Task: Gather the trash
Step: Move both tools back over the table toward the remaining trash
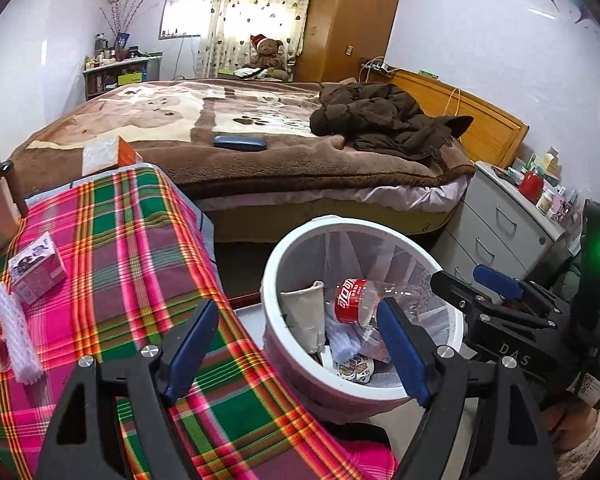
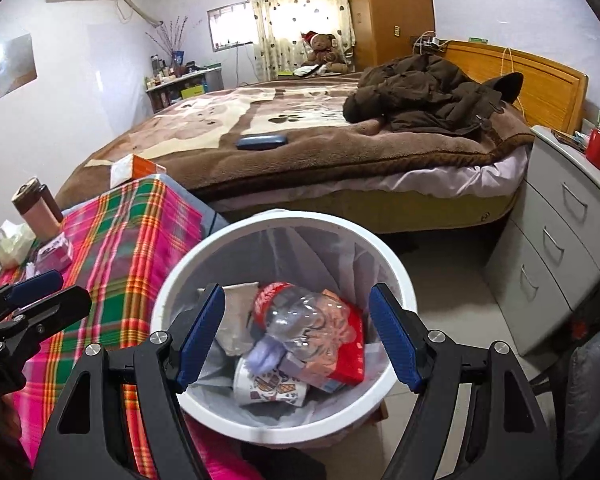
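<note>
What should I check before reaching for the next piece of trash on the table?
1. Left tool open and empty: ok.
2. Right tool open and empty: ok.
3. Trash bin upright beside the table, room left: ok.
4. Plastic bottle fully inside the bin: ok.
5. White foam sleeve on the plaid tablecloth, unobstructed: ok.
6. Whether the purple box is trash: cannot tell.

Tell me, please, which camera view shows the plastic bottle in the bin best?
The right wrist view: it looks straight down on the plastic bottle, between the fingers. The left wrist view shows mainly its red label, partly behind a finger.
</note>
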Demonstrator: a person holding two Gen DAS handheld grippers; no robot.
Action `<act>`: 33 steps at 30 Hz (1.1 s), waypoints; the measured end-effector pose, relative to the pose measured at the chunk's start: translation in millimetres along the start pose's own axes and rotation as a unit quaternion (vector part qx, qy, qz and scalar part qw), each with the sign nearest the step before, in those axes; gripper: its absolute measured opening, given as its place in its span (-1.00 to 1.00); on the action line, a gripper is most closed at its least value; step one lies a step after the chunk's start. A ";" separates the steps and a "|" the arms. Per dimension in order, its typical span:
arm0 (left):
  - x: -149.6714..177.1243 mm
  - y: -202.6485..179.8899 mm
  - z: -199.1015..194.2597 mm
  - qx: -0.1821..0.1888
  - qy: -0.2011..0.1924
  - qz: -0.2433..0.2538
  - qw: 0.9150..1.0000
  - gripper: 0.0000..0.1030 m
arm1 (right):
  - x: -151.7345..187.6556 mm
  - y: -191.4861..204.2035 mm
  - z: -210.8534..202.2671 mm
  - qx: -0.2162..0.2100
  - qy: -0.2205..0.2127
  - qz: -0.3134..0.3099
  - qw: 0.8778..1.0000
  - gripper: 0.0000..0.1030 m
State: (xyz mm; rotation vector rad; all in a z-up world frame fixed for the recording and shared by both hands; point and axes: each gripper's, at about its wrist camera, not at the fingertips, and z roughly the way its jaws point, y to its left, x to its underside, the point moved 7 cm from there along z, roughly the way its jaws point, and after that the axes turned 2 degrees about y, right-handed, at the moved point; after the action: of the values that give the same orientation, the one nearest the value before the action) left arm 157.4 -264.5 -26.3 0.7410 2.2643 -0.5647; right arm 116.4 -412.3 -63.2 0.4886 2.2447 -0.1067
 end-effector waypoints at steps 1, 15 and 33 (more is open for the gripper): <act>0.2 2.8 -2.1 -0.001 -0.001 -0.002 1.000 0.60 | -0.3 2.2 -0.4 -0.002 -0.001 -0.001 1.000 0.48; 15.3 72.3 -43.3 -0.072 -0.033 -0.044 0.996 0.60 | -5.8 57.5 -1.4 -0.051 -0.021 -0.026 0.998 0.48; 53.9 177.4 -89.7 -0.159 -0.039 -0.128 0.978 0.60 | -6.2 154.6 12.2 -0.130 -0.008 -0.094 0.987 0.47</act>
State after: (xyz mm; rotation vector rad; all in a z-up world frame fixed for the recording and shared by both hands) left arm 196.8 -62.6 -36.9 0.2672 2.3167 -0.3266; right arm 187.5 -274.6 -53.8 0.1357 2.2427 0.0848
